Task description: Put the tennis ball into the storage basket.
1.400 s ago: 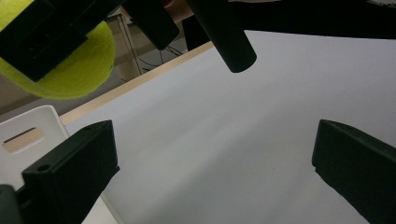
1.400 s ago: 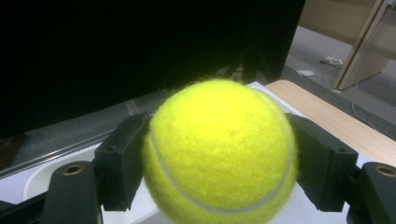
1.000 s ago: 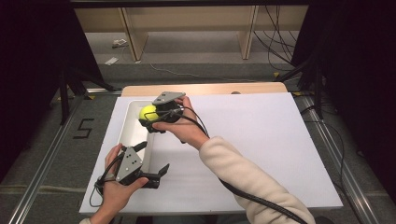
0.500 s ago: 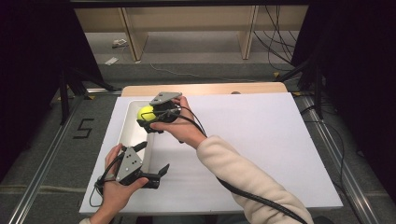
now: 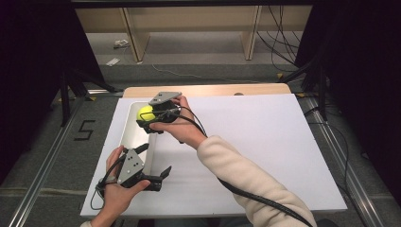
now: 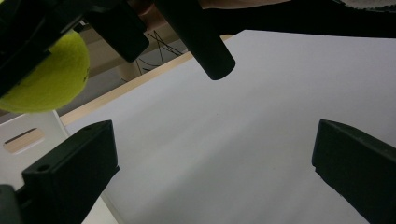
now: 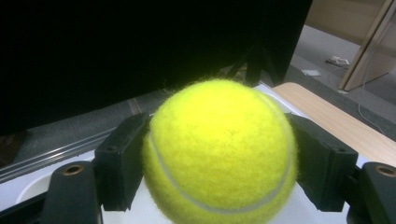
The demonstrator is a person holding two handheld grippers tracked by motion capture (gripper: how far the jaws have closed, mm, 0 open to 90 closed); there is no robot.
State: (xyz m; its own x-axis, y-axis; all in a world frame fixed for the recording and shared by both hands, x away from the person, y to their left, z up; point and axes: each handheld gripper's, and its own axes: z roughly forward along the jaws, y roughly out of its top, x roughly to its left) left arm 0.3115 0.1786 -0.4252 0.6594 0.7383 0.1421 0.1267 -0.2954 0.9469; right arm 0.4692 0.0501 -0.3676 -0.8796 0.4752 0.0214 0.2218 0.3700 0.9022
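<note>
Nearest, the left gripper (image 5: 158,176) rests low on the white table (image 5: 265,142), fingers wide and empty. Farther off, the right gripper (image 5: 144,118) holds a yellow tennis ball (image 5: 146,113) squeezed between its two fingers, above a white tray (image 5: 126,135). Likely next: lower it and release into the tray.

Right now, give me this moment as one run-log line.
right gripper: shut on tennis ball, above white tray | left gripper: open, holding nothing, beside tray near table's front edge

White tray (image 5: 126,135) on white-covered table (image 5: 265,142)
</note>
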